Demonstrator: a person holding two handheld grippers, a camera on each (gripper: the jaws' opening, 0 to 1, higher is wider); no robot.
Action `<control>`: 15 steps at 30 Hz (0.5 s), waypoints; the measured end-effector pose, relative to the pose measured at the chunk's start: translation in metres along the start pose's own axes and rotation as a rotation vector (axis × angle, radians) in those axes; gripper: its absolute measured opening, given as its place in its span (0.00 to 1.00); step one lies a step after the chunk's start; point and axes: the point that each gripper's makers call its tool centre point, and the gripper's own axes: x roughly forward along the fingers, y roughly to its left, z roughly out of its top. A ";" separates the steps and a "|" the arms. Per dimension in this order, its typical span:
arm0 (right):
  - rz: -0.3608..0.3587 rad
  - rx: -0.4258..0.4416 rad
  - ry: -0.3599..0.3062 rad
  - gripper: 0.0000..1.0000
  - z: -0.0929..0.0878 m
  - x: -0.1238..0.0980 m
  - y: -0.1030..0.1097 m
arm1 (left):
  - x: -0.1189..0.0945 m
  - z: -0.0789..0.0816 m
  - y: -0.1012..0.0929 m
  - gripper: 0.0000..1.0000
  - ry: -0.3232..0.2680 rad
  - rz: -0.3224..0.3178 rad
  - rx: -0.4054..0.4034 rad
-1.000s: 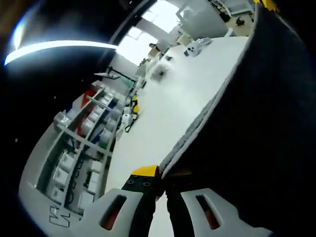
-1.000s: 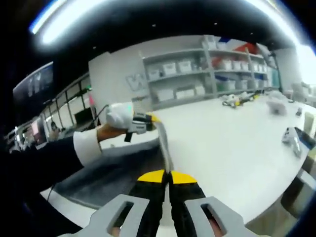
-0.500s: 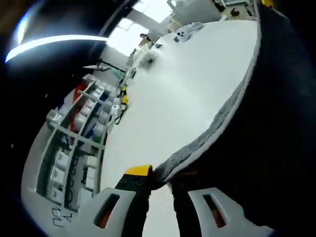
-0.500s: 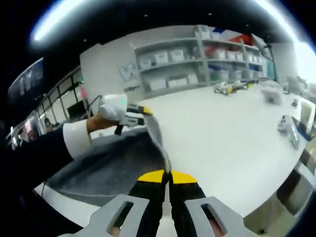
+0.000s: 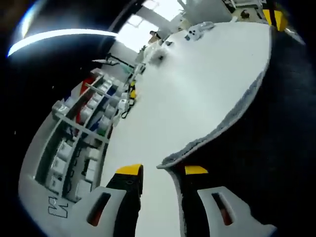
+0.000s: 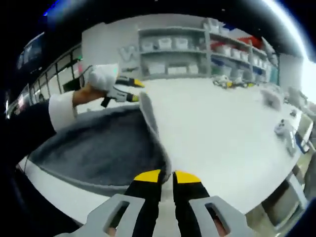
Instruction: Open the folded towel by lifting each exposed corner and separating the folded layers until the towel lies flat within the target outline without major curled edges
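The grey towel (image 6: pixel 98 153) lies spread on the white table (image 6: pixel 222 128), its near edge curled up in a ridge. My right gripper (image 6: pixel 167 176) is open, its yellow tips just short of that edge. In the right gripper view, a white-gloved hand (image 6: pixel 102 78) holds my left gripper (image 6: pixel 134 91) open at the towel's far corner. In the left gripper view the towel (image 5: pixel 232 121) runs up the right side, dark with a pale fringe. Its corner rests between the parted tips of my left gripper (image 5: pixel 163 170), ungripped.
Shelves with white bins (image 6: pixel 173 54) line the far wall, also seen as shelves (image 5: pixel 84 143) at the left. Small white devices (image 6: pixel 286 131) and cabled tools (image 6: pixel 232 83) sit near the table's far and right edges. A dark sleeve (image 6: pixel 24 123) crosses at the left.
Both grippers were shut on the towel's raised edge; now both stand open and the edge has dropped onto the table. The towel lies lower and flatter.
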 end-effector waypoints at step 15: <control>-0.038 -0.160 -0.138 0.04 0.032 -0.011 0.000 | 0.002 0.008 -0.012 0.04 -0.054 -0.046 -0.090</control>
